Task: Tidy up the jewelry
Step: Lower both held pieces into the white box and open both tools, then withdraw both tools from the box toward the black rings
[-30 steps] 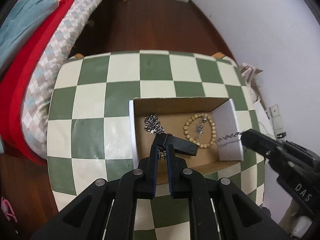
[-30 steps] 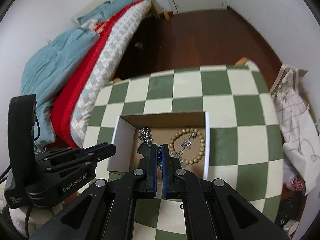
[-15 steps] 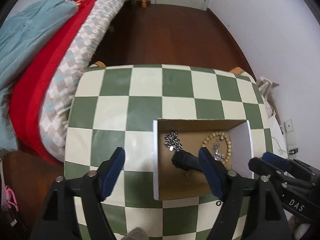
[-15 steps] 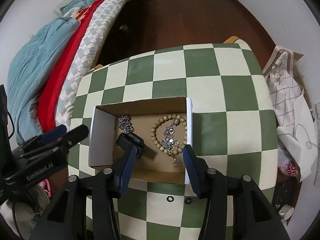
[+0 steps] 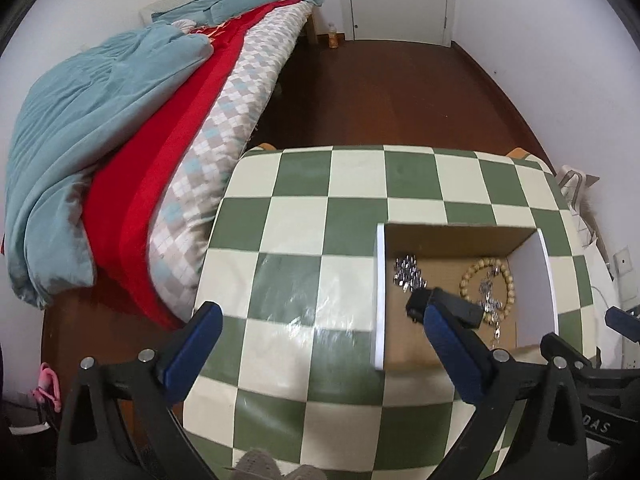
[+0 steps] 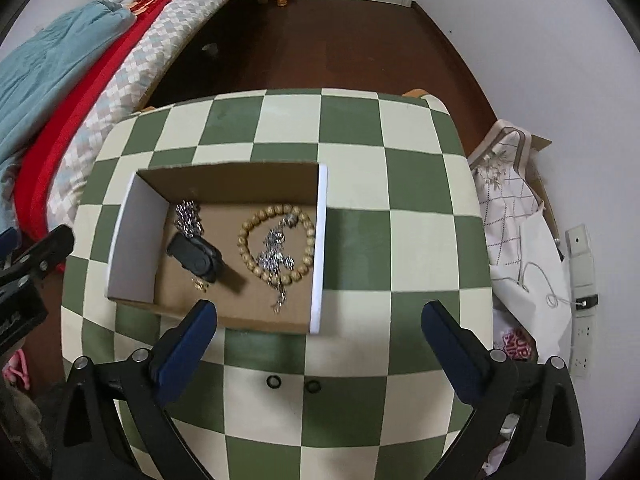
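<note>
An open cardboard box (image 6: pixel 136 240) (image 5: pixel 380 300) with white side walls stands on the green-and-cream checked table (image 6: pixel 352 128). In it lie a wooden bead bracelet (image 6: pixel 243 240) (image 5: pixel 464 280), a silver chain (image 6: pixel 274 256) (image 5: pixel 488 296) across the bracelet, a second silver chain (image 6: pixel 187 218) (image 5: pixel 408 274), a black clip (image 6: pixel 196 258) (image 5: pixel 468 312) and a small gold piece (image 6: pixel 200 285). My right gripper (image 6: pixel 319 314) hangs over the box's front right corner, jaws opening, holding nothing. My left gripper (image 5: pixel 320 320) hangs over the box's left wall, jaws opening, holding nothing.
Two small black rings (image 6: pixel 274 381) lie on the table in front of the box. A bed with red and blue covers (image 5: pixel 120 160) runs along the left. Bags (image 6: pixel 516 208) and a power strip (image 6: pixel 582 300) sit right of the table. Dark wood floor lies beyond.
Both grippers went from shut to wide open. The silver chain and the small gold piece they held now lie in the box. Both have drawn back from the box.
</note>
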`<act>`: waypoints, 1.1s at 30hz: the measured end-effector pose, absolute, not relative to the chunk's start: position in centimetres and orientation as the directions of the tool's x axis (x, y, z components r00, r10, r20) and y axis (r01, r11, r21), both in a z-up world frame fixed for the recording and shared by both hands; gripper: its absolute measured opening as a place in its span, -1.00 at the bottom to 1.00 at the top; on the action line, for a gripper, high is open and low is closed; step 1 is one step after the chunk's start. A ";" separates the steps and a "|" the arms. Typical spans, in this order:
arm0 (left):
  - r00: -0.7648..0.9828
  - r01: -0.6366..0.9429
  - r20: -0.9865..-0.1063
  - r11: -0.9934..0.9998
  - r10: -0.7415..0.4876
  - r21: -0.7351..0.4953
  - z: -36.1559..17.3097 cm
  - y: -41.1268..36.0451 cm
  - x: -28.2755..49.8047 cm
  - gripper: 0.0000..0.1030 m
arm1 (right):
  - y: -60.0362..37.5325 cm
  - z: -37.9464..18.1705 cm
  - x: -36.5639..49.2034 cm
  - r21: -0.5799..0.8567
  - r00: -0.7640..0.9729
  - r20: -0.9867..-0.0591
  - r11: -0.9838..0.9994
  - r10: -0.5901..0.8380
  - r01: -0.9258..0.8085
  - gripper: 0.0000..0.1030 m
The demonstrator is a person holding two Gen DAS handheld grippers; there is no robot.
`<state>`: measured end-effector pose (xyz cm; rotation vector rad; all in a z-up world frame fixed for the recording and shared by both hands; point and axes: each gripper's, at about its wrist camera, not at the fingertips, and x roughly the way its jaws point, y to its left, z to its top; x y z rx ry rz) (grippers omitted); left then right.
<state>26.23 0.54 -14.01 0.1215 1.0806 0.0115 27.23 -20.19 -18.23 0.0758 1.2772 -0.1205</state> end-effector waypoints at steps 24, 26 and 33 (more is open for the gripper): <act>0.658 0.069 -0.753 0.994 0.016 0.082 -5.0 1.7 15.7 0.99 | -17.8 -7.2 16.9 -0.039 0.530 -0.840 0.988 -0.113 0.149 1.00; 0.670 0.075 -0.743 0.994 0.010 0.080 -4.3 1.8 15.0 0.99 | -17.6 -6.0 15.9 -0.030 0.553 -0.826 0.988 -0.108 0.149 1.00; 0.707 0.066 -0.707 0.995 0.004 0.072 -2.8 2.1 12.6 0.99 | -17.3 -3.5 13.2 0.020 0.603 -0.794 0.989 -0.075 0.149 1.00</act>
